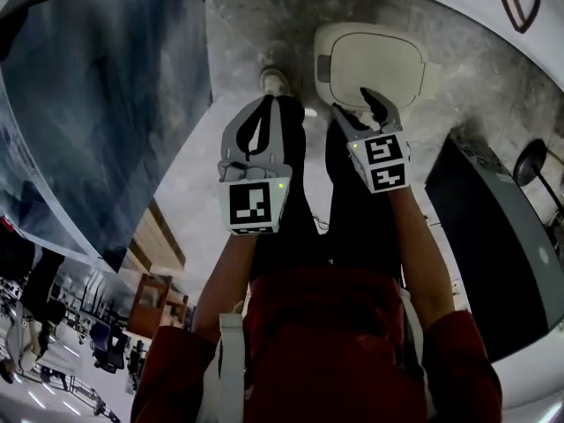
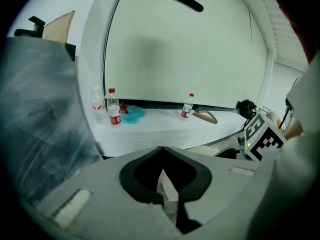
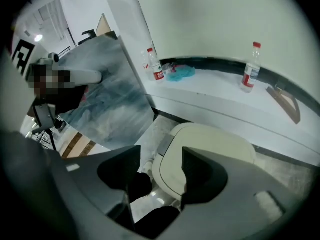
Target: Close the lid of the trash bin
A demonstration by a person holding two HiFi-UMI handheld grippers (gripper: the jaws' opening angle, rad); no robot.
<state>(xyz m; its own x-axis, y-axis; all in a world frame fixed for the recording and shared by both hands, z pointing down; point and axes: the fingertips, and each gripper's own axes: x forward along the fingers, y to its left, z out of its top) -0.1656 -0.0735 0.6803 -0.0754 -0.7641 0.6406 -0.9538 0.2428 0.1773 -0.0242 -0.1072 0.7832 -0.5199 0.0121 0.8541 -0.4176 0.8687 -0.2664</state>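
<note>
on the floor (image 1: 256, 25), the trash bin (image 1: 377, 64) sits closed.

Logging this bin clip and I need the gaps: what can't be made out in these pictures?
- Trash bin body: head view, hidden under its closed lid.
- Bin's near rim: right gripper view, covered by the right gripper.
- Bottle label print: left gripper view, too small.
- Blue item on the ledge: too small to identify.
</note>
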